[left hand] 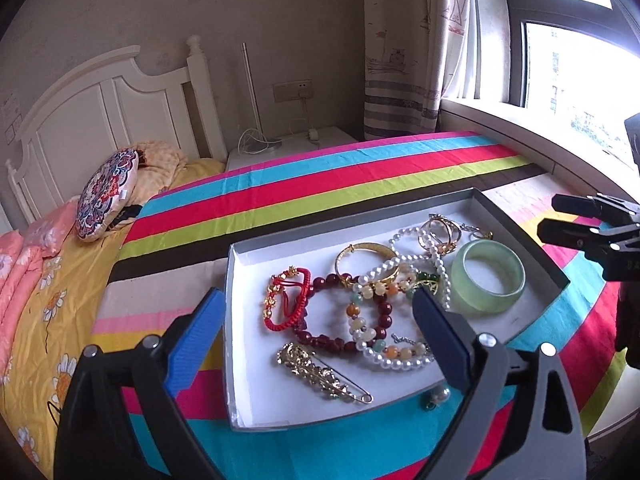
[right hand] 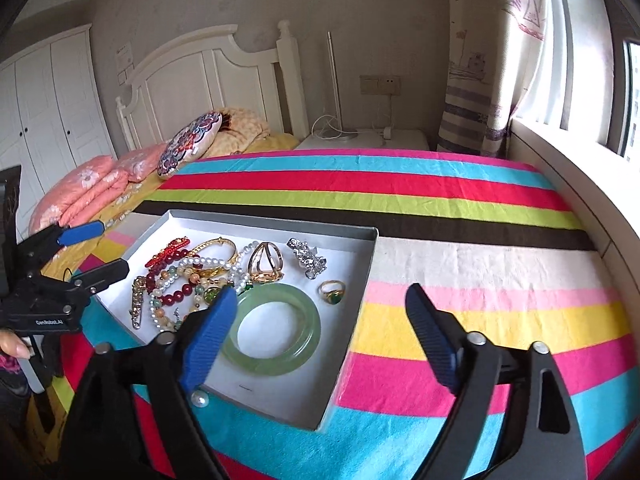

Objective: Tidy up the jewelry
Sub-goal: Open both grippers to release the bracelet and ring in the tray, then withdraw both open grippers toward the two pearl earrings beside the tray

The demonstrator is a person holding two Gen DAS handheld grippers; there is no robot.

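- 1 striped cloth (right hand: 460,200) on the tabletop, 1 grey tray (left hand: 236,280) lying on it.
- 1 green bangle (right hand: 272,328), 1 gold bangle (left hand: 366,256), 1 red cord bracelet (left hand: 286,300), all in the tray.
- Left tongs (left hand: 320,332) over tray, apart, empty.
- Right tongs (right hand: 320,336) straddle tray's right edge, apart, empty; bangle just beside left finger.

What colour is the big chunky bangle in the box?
Pale green bangle, clearest in the right wrist view.

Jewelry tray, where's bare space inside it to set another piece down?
Inside the tray, free floor lies along the far wall beyond the red cord bracelet and in the near corner beside the gold hairpin. Between them, up to the jade bangle, it's crowded.
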